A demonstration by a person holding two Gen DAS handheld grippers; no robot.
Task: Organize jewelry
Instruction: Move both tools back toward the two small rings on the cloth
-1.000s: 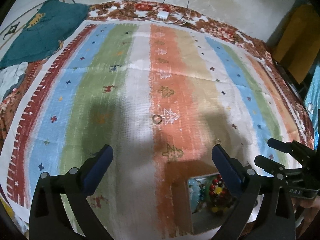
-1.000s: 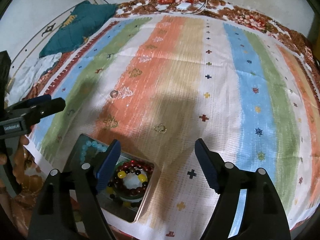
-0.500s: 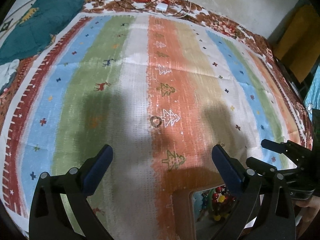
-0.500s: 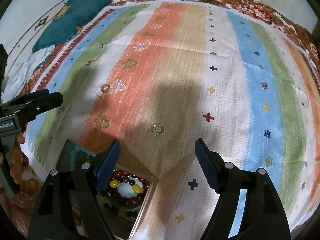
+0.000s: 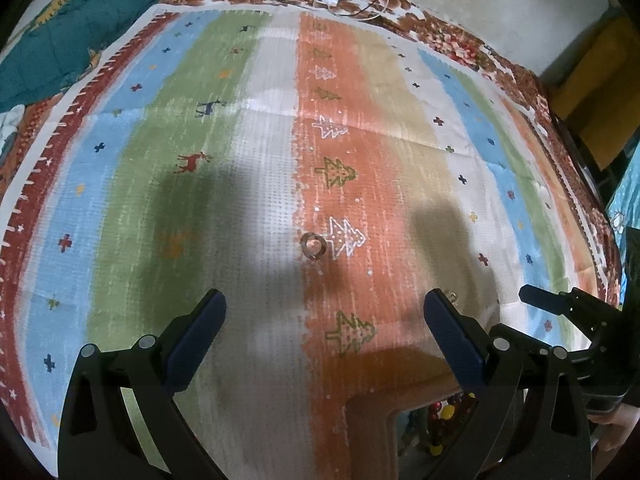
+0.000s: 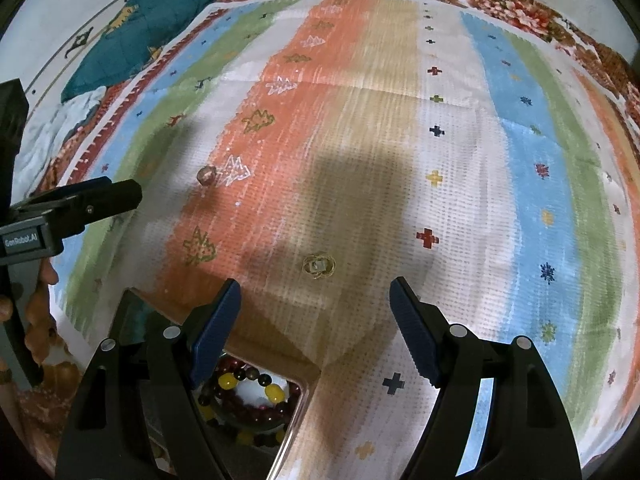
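Left gripper (image 5: 324, 312): hovering over striped cloth (image 5: 256, 208), jaws spread wide, nothing between the pads, touching nothing. Small ring (image 5: 313, 245) lying flat on the cloth ahead of the open jaws, roughly centred between them, at the seam of the white and orange stripes, just beside a white tree motif. Well apart from both fingertips.

Right gripper (image 6: 314, 296): likewise standing wide open, holding nothing, pads clear of the cloth as far as can be judged. Gold wire ring (image 6: 318, 266) lying on the tan-orange stripe just ahead of the gap, a little nearer the left-hand pad than the right-hand one, not touching either. Same gold piece showing only as a glint at the tip of the left gripper's right-hand pad in the left wrist view. Small ring also showing in the right wrist view, further off to the left.

Box (image 6: 304, 390) sitting at the near edge of the cloth, under and behind the right gripper's left-hand finger; bead bracelet (image 6: 250, 394) of dark red and yellow beads lying inside it. Box also showing partly between the two grippers in the left wrist view. Each gripper appearing at the edge of the other's view.
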